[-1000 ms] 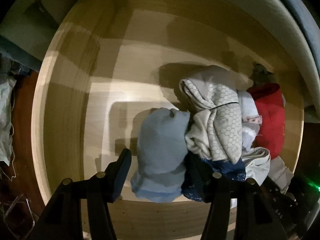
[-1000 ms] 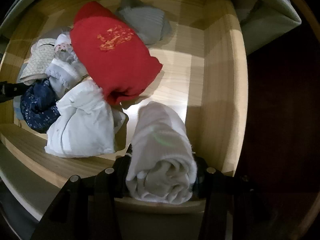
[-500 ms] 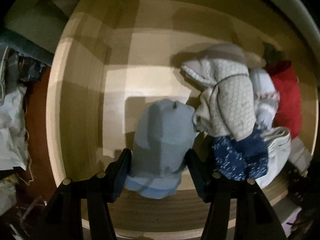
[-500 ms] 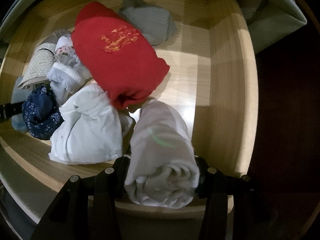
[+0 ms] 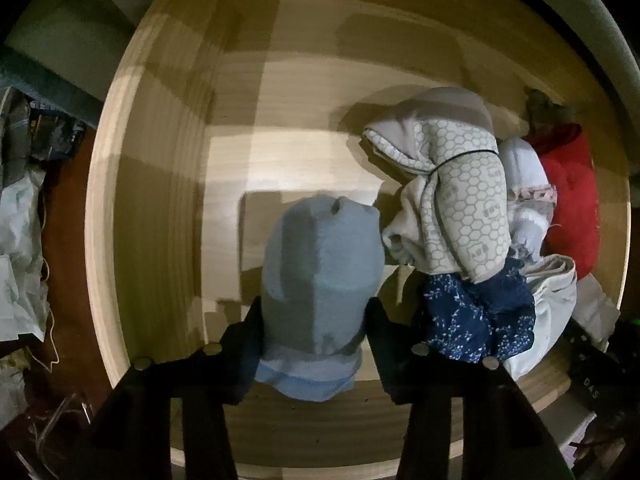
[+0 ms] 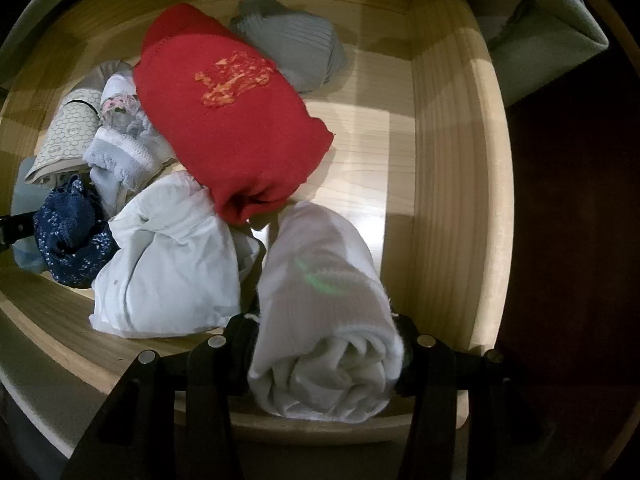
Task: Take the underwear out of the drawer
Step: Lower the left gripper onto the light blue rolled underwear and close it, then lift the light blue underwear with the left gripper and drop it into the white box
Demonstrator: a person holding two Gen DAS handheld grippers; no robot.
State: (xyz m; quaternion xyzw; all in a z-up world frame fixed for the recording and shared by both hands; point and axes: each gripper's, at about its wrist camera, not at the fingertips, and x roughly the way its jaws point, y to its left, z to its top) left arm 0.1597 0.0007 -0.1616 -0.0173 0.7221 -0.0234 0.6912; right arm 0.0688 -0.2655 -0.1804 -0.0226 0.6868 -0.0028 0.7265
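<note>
Underwear fills the near half of the wooden drawer (image 5: 160,208) in my left wrist view, and my left gripper (image 5: 314,344) has its two black fingers pressed against the sides of a pale blue rolled piece (image 5: 320,272) at the front edge of the drawer. Just to the right of that roll I see a honeycomb-print piece (image 5: 460,208) leaning over a navy speckled piece (image 5: 476,316), with a red piece (image 5: 572,200) further right near the drawer's side wall. The floor of the drawer to the left of the blue roll is bare wood. From my right wrist view, my right gripper (image 6: 326,348) is clamped on a white rolled piece (image 6: 328,312), one finger on each side, at the front right corner of the drawer (image 6: 452,184). A crumpled white piece (image 6: 168,256) lies touching it on the left, the red piece (image 6: 232,116) with an orange mark rests behind both, and a grey ribbed piece (image 6: 296,48) sits near the back wall.
</note>
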